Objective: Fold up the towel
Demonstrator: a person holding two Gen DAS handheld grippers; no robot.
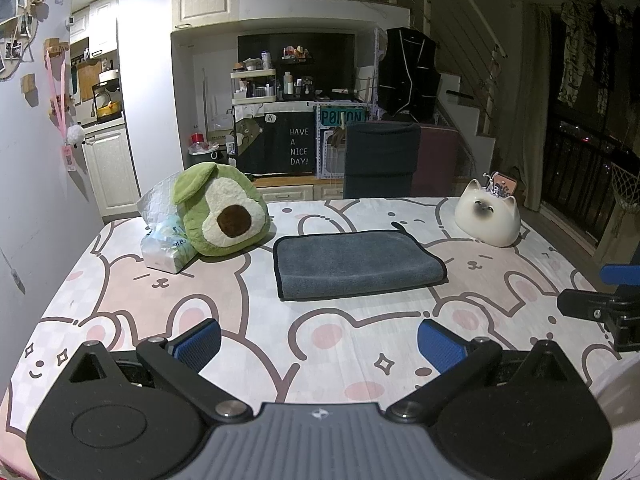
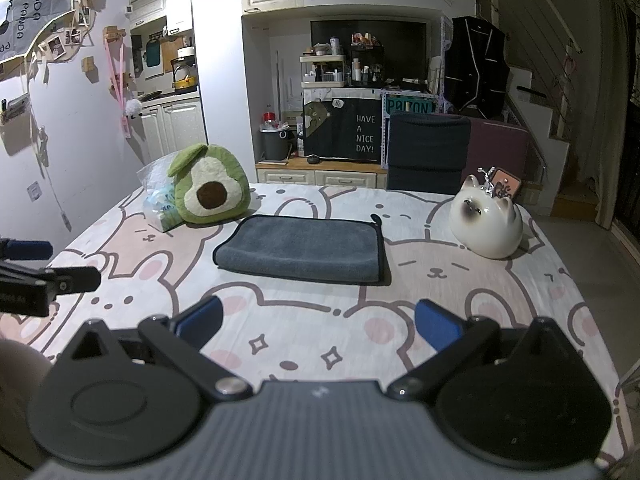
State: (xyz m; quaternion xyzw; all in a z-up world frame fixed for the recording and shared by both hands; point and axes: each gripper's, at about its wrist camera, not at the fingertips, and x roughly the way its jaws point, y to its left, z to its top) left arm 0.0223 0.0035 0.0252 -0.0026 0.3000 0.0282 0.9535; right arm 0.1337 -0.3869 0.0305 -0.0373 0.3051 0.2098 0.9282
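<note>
A grey towel (image 1: 356, 264) with a dark border lies folded into a flat rectangle in the middle of the table; it also shows in the right wrist view (image 2: 304, 248). My left gripper (image 1: 319, 342) is open and empty, held above the table in front of the towel, well short of it. My right gripper (image 2: 318, 326) is open and empty, also in front of the towel. The right gripper's tip shows at the right edge of the left wrist view (image 1: 608, 304); the left gripper's tip shows at the left edge of the right wrist view (image 2: 44, 272).
The table wears a pink rabbit-print cloth (image 1: 160, 300). An avocado plush (image 1: 222, 212) and a tissue pack (image 1: 168, 244) sit back left of the towel. A white cat-shaped ceramic (image 1: 488, 216) sits back right. A dark chair (image 1: 380, 160) stands behind the table.
</note>
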